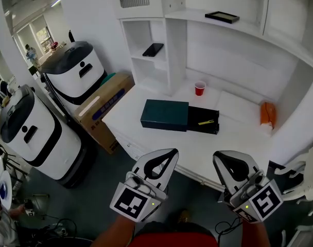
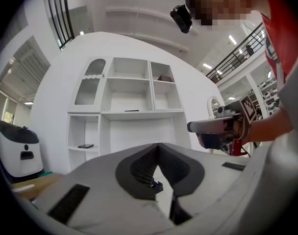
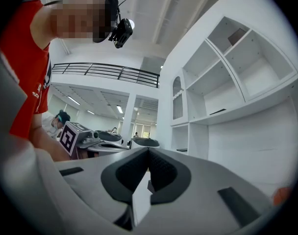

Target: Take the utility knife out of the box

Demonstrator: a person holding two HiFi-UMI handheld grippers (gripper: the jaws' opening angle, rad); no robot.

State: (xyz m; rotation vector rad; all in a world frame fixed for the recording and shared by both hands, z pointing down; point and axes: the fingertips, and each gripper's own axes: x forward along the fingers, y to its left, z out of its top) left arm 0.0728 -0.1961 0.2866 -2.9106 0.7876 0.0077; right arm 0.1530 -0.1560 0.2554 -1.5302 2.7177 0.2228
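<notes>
On the white counter [image 1: 146,138] lies a dark teal box [image 1: 164,115] with its black drawer [image 1: 203,120] pulled out to the right. In the drawer rests a yellow utility knife [image 1: 206,122]. In the head view both grippers are held low, in front of the counter's near edge and well short of the box. My left gripper [image 1: 172,152] [image 2: 158,145] is shut and holds nothing. My right gripper [image 1: 216,156] [image 3: 148,150] is also shut and empty. Each gripper view shows the other gripper [image 2: 221,130] [image 3: 85,137] beside it.
A red cup [image 1: 200,88] stands behind the box and an orange object [image 1: 267,113] lies at the counter's right end. Shelves hold a phone [image 1: 153,49] and a black tray [image 1: 222,17]. Two white machines [image 1: 74,71] [image 1: 33,133] and a cardboard carton [image 1: 102,104] stand at the left.
</notes>
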